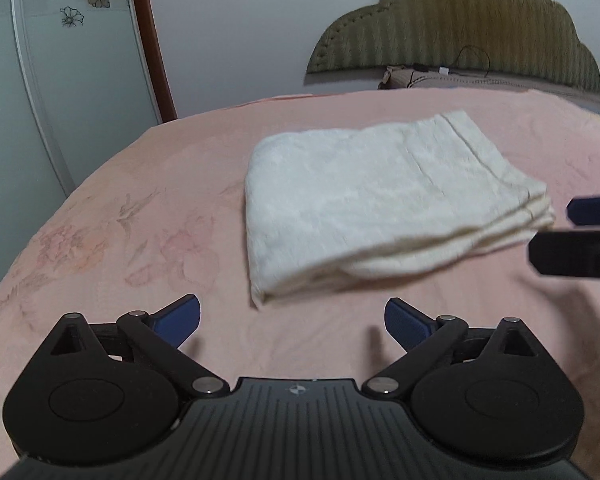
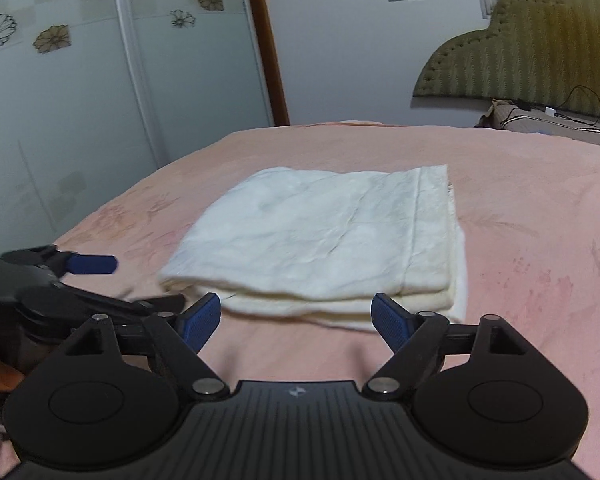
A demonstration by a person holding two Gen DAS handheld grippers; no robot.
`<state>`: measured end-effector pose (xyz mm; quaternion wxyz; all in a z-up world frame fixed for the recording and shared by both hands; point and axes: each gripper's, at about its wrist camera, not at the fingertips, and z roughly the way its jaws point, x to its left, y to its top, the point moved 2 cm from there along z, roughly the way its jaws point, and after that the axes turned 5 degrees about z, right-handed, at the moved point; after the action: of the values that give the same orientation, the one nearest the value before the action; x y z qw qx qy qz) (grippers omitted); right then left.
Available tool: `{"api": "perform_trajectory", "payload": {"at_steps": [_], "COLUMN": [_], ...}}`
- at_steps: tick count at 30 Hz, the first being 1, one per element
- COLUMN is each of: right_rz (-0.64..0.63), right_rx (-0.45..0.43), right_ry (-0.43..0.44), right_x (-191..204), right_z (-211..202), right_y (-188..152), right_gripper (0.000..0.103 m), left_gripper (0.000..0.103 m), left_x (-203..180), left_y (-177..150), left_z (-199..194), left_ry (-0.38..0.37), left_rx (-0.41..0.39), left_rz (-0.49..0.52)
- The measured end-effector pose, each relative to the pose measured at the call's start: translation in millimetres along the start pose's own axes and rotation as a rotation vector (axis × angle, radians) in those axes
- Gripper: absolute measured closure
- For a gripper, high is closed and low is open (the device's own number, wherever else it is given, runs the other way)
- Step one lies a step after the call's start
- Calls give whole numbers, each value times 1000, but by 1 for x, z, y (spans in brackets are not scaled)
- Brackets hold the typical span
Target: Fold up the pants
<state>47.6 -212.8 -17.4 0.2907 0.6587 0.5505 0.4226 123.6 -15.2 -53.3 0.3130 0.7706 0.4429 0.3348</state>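
Note:
The white pants (image 1: pixel 380 200) lie folded into a thick rectangular stack on the pink bedspread (image 1: pixel 120 208); they also show in the right wrist view (image 2: pixel 324 236). My left gripper (image 1: pixel 292 320) is open and empty, just short of the stack's near edge. My right gripper (image 2: pixel 296 320) is open and empty, its fingertips at the stack's near edge. The right gripper's fingers (image 1: pixel 580 236) enter the left wrist view from the right, beside the stack's corner. The left gripper (image 2: pixel 80 280) shows at the left of the right wrist view.
A padded olive headboard (image 1: pixel 460 28) and a pillow with cables (image 1: pixel 440 76) stand at the bed's far end. A flower-patterned wardrobe door (image 2: pixel 80 80) and a brown door frame (image 2: pixel 268 48) stand beyond the bed's far-left edge.

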Motion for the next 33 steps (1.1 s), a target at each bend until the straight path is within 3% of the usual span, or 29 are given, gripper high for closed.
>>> {"api": "perform_trajectory", "payload": {"at_steps": [4,6,8,9,10,11,12,15,16,17,21,26,33], "right_rz": [56,151,351,467,546,561,523,266,180,111,135,113,147], "right_rx": [-12,-8,25,34,33,25,18,-1,-13,-21,-6,14,16], "right_ry": [35,70,183,288,376,404,367,-81,-202,-263,-183,-284,-319], "right_x": [11,13,8,3,-1,-3,-3,9,13,16,10,-5,-20], "right_z": [-29,-42,-53,-55,-55,-54,-52,-33,-25,-17,-1,14,19], "right_y": [-6,-3,2,1,1,2,3,-3,-8,-15,-26,-42,-53], "right_gripper": [20,19,6,2,0,0,0,0,0,0,0,0,0], "left_gripper": [2,2,2,2,2,2,2,2,2,2,0,0,0], "left_x": [-5,-6,-6,-5,-4,-4,-2,1,1,1,2,2,3], "left_y": [-14,-18,-20,-21,-21,-22,-22,-24,-24,-25,-26,-29,-31], "left_z": [4,3,2,3,1,0,-1,-5,-5,-6,-5,-1,1], "left_ry": [7,33,61,64,61,57,54,57,60,61,67,63,60], "left_rx": [40,26,24,26,28,29,32,29,27,26,33,38,36], "left_rz": [-43,-68,-82,-91,-102,-113,-124,-132,-129,-124,-126,-133,-147]}}
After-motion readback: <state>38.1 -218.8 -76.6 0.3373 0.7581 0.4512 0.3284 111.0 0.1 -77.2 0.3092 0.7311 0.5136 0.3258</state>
